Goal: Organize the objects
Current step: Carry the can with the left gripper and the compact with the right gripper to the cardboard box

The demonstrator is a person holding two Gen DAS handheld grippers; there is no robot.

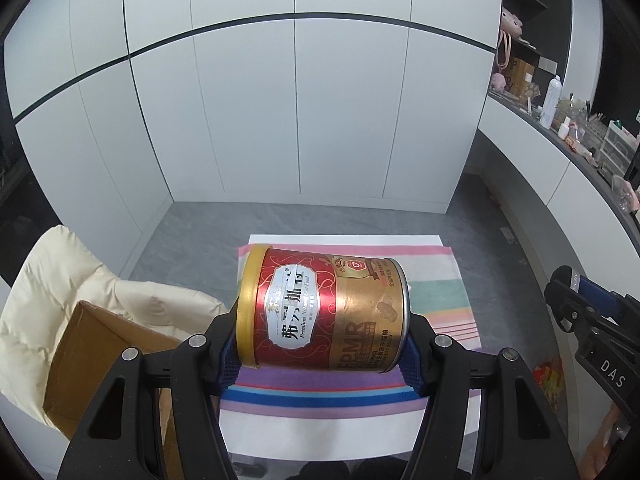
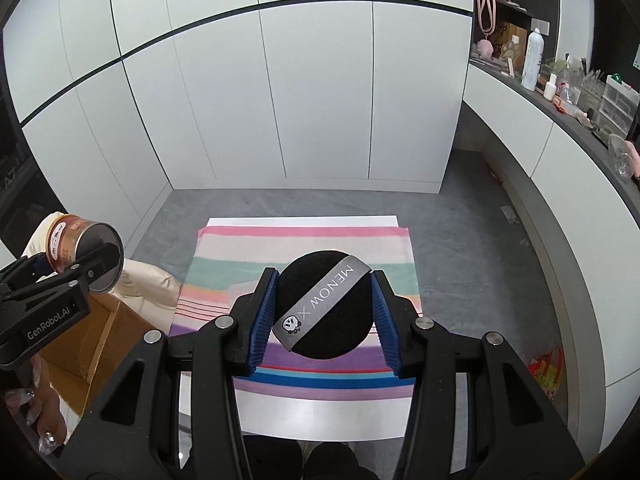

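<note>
1. The left gripper (image 1: 324, 344) is clamped on a can (image 1: 320, 312) of cat food, its blue pads (image 1: 230, 360) pressing on the gold lid end and the metal base end, so the can lies sideways between the jaws.
2. The can hangs in the air above the striped towel (image 1: 440, 300), nearer the towel's left edge, and touches nothing but the pads.
3. The right gripper (image 2: 324, 312) is clamped on a black round puff (image 2: 320, 308) with a grey band (image 2: 320, 304) across it; the pads meet its rim on both sides.
4. The puff is likewise held above the towel (image 2: 224, 264), over its middle.
5. An open box (image 1: 80, 352) stands just beside the towel's left edge, with a cream cushion (image 1: 60, 264) behind it; I judge it the likely place for both things.
6. The can looks stiff, smooth and glossy, probably the heavier load. Gripped end to end it could slip or swing, so a firm hold across those flat ends suits it.
7. The puff seems soft and light. It may squash or fold under pressure, so a gentle hold at the rim, or on the band, should do.
8. Neither is fragile in my judgement, though a dropped can would dent.
</note>
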